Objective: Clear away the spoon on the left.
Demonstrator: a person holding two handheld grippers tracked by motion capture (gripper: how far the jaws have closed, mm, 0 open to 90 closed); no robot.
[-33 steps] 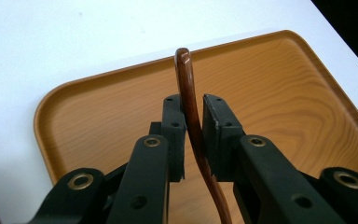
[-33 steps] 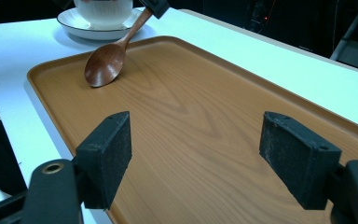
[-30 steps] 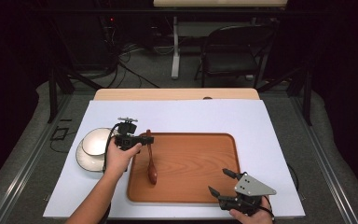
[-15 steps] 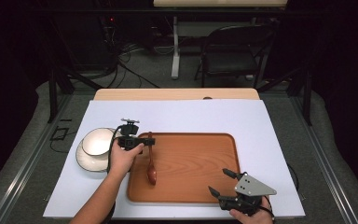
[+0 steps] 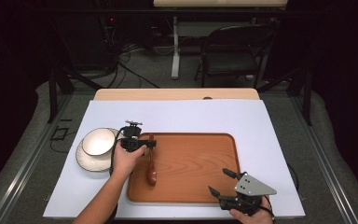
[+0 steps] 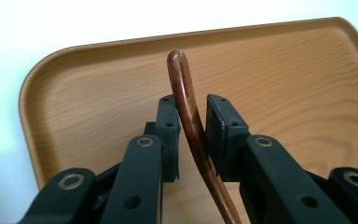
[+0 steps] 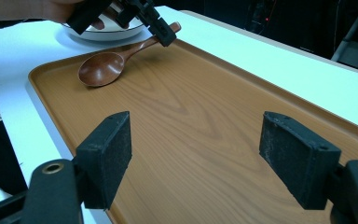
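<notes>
A dark wooden spoon (image 5: 151,175) lies with its bowl on the left part of a brown wooden tray (image 5: 200,158), its handle raised toward the tray's left rim. My left gripper (image 5: 150,144) is shut on the spoon's handle (image 6: 186,107), which rises between the two pads over the tray (image 6: 284,70). In the right gripper view the spoon (image 7: 100,67) rests at the far left of the tray (image 7: 191,107) with the left gripper (image 7: 161,30) on its handle. My right gripper (image 5: 219,181) hovers open over the tray's front right corner, nothing between its fingers (image 7: 196,154).
A white bowl (image 5: 97,141) sits on a white plate (image 5: 86,163) just left of the tray, beside my left hand. A white sheet (image 5: 261,126) covers the table. A chair (image 5: 233,56) and cables stand on the floor beyond the far edge.
My left gripper has drifted slightly right with the spoon handle, the bowl staying on the tray. The right gripper has not moved.
</notes>
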